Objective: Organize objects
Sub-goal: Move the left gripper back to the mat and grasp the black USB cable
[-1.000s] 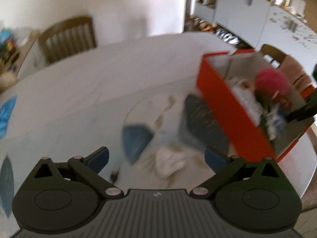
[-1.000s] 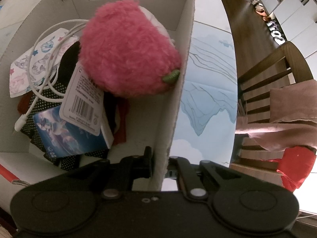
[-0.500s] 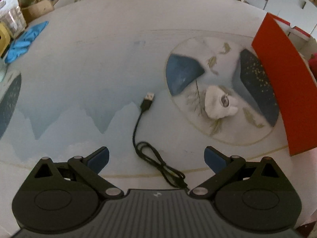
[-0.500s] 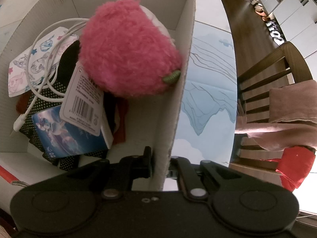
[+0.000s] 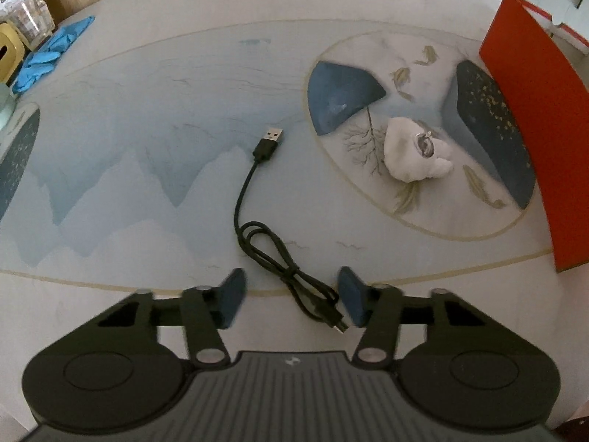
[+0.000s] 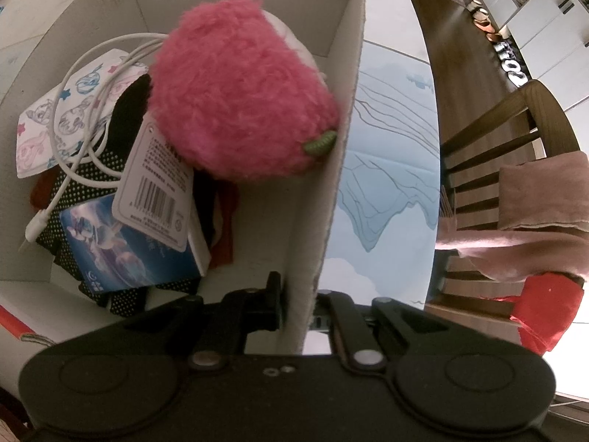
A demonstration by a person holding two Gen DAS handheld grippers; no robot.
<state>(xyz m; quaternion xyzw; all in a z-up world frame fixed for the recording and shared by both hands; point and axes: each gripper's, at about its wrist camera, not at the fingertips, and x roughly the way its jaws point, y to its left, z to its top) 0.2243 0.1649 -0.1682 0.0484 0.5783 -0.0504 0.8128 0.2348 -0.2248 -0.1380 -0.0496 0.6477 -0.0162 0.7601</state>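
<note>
The left hand-held gripper [image 5: 289,296] is held half spread above the painted surface [image 5: 147,147], its jaws just having been closing, with the small-plug end of the thin black USB cable [image 5: 257,217] lying between the blue pads [image 5: 232,294], untouched. A white crumpled lump [image 5: 412,154] is seen further out. The right hand-held gripper [image 6: 296,302] is pinched on the wall of the red-and-white cardboard box [image 6: 331,191], in which a fluffy pink plush toy [image 6: 239,103] is lying.

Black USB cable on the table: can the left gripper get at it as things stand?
Probably yes. The black USB cable lies bare on the table, its bunched end between the left gripper's closing jaws, pads not yet touching.
</note>
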